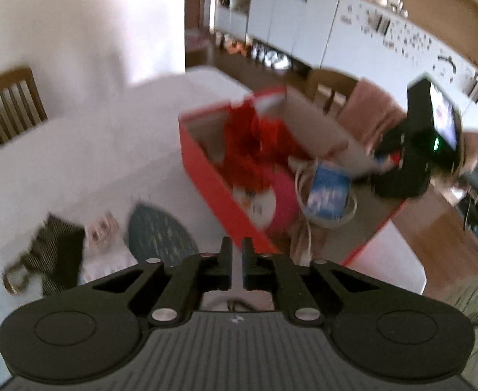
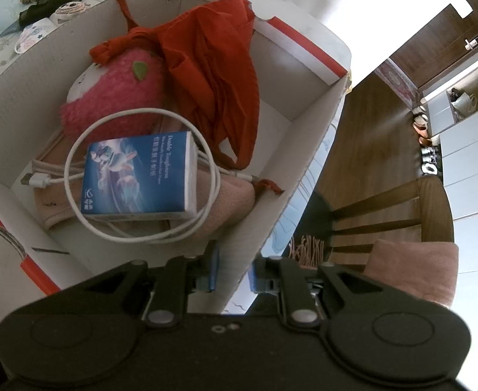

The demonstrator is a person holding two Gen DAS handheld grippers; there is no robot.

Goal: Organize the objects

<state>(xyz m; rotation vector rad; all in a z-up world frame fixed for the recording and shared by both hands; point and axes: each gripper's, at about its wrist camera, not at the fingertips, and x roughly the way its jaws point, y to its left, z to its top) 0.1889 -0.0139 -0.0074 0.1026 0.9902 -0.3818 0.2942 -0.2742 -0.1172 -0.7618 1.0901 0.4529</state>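
Box (image 2: 301, 123) sits on the table (image 1: 59, 169), red outside, white inside, already holding a red cloth (image 2: 213, 75), pink plush (image 2: 115, 97), white cable (image 2: 141, 176) looped round a blue pack (image 2: 141, 176) and a pink towel (image 2: 232, 202). Right tongs (image 2: 234, 270) straddle the box's near wall, one finger inside, one outside, jaws parted with the wall between them; whether the pads actually pinch it, cannot tell. Left tongs (image 1: 237, 267) hover above the table by the box's red side, jaws nearly closed, nothing between them. Left-wrist view is blurred. Loose items outside the box: black mesh pouch (image 1: 56, 254), small patterned piece (image 1: 103, 231), teal oval (image 1: 160, 234), all on the table left of the box. Likely step: right steadies the box while left goes for the next loose item. To do it well, keep the right grip low and square on the wall so the cardboard doesn't buckle or tip; open the left jaws before descending, take the pouch by its bunched body rather than the cord, lift clear of the rim, and drop it in the free corner near the cloth, not on the cable loop.
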